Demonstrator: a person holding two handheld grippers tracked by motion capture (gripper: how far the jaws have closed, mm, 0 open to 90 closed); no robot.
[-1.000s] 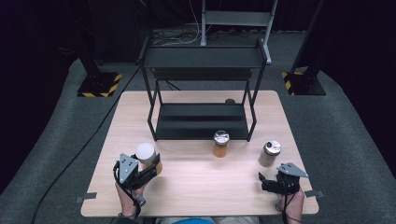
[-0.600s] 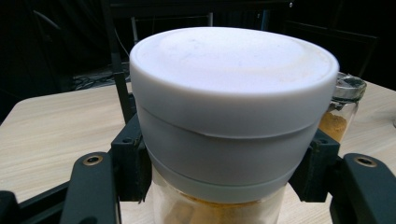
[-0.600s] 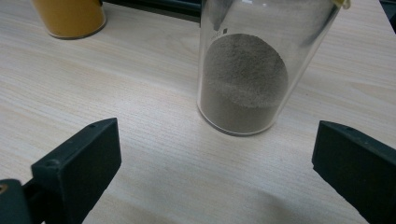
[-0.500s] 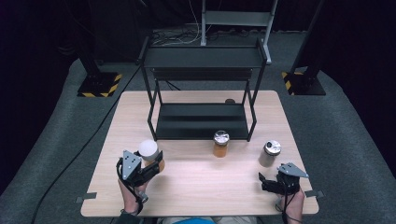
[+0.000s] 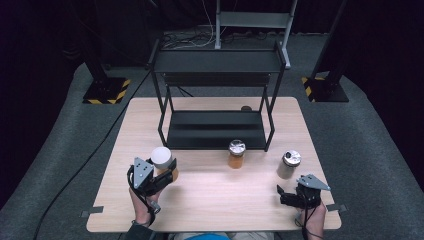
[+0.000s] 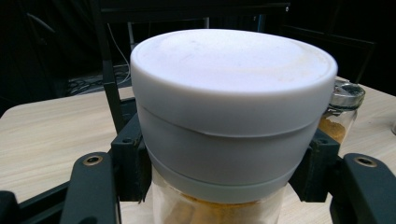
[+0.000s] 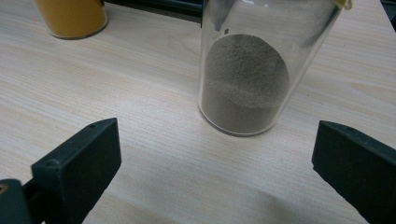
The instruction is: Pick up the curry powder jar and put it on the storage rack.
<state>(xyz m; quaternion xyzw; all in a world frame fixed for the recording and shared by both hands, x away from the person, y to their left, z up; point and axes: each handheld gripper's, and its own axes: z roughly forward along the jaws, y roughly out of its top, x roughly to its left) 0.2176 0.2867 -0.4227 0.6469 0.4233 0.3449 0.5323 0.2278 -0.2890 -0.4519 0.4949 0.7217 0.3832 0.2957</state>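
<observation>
A glass jar with a white lid (image 5: 161,156) and orange powder inside is near the table's left front. My left gripper (image 5: 162,172) is shut on its body just below the lid. In the left gripper view the lid (image 6: 233,88) looms large between the black fingers (image 6: 133,158). A jar of grey powder with a silver lid (image 5: 289,164) stands at the right front. My right gripper (image 5: 290,192) rests just short of it, open, with bare table between its jaws. The right gripper view shows this grey jar (image 7: 252,74) ahead of my right gripper (image 7: 215,163).
A black two-level rack (image 5: 217,62) stands at the back of the wooden table (image 5: 215,210). An orange-powder jar with a silver lid (image 5: 236,153) stands in front of the rack; it is also in the left gripper view (image 6: 343,107) and the right gripper view (image 7: 70,16).
My left gripper has shifted slightly to the right with the white-lidded jar in it. The right gripper has stayed still.
</observation>
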